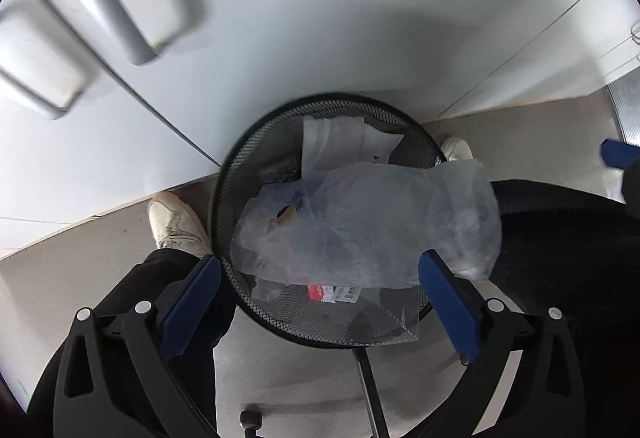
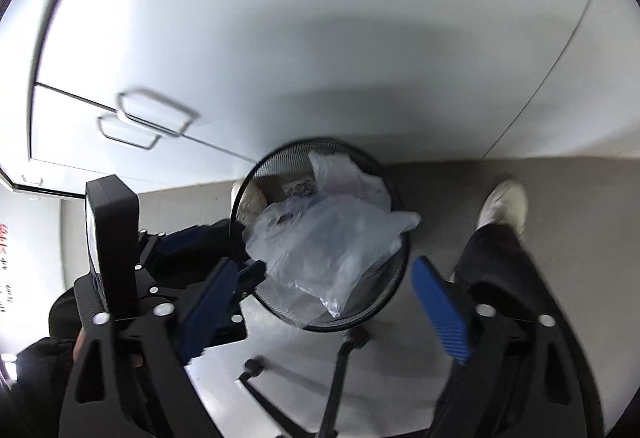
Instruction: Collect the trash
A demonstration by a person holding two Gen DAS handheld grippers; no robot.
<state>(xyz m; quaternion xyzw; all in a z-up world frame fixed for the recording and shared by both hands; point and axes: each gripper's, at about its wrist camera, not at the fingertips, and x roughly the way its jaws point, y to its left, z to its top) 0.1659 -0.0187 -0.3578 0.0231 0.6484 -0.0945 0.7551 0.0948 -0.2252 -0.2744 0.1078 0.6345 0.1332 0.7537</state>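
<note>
Translucent plastic is what we have to watch: a crumpled clear plastic bag (image 1: 368, 222) lies across the mouth of the round black wire-mesh wastebasket (image 1: 228, 197), one end lapping over the rim, with white paper (image 1: 340, 145) and a flat clear sleeve bearing a red label (image 1: 332, 294) beneath it inside. The basket stands on the grey floor (image 1: 80, 278) against pale cabinet doors (image 1: 280, 17), between our white shoes. Our left gripper (image 1: 320, 302) hangs over the basket with its blue fingers spread wide and empty; our right gripper (image 2: 324, 302) is likewise wide apart, gripping nothing, the bag clear of its pads. We judge the drop into the bin to be the step in hand, and nearly done. Next, we would either press the overhanging end down inside or lift both grippers away toward more trash.
</note>
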